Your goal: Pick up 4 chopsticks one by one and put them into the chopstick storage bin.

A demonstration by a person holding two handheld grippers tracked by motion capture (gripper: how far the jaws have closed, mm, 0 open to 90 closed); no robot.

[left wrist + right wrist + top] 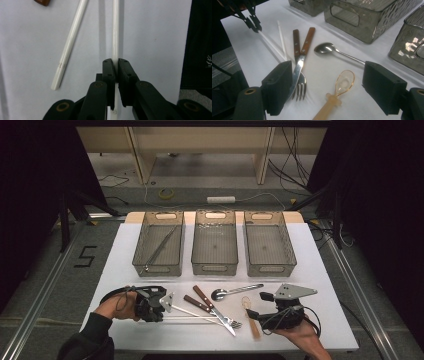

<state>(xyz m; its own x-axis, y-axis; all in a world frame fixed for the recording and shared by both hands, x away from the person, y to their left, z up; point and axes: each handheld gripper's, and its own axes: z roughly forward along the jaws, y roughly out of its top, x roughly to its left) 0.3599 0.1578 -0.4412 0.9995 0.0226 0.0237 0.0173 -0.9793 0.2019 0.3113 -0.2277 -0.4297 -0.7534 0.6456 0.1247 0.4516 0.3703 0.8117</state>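
Note:
My left gripper (115, 62) is shut on a white chopstick (115, 37), gripping it near one end while the rest runs forward over the white table. In the high view this gripper (162, 316) sits at the front left with the chopstick (192, 318) pointing right. A second white chopstick (68, 47) lies loose beside it. My right gripper (332, 92) stands wide open low over the table at the front right (259, 305). An amber plastic spoon (344, 81) lies between its jaws, untouched.
A wooden-handled knife (299, 65) and fork (299, 86) lie crossed mid-table, with a metal spoon (325, 48) behind them. Three grey bins (215, 267) line the back; the left one (150, 267) holds thin metal rods (160, 247). The table's front edge is close to both hands.

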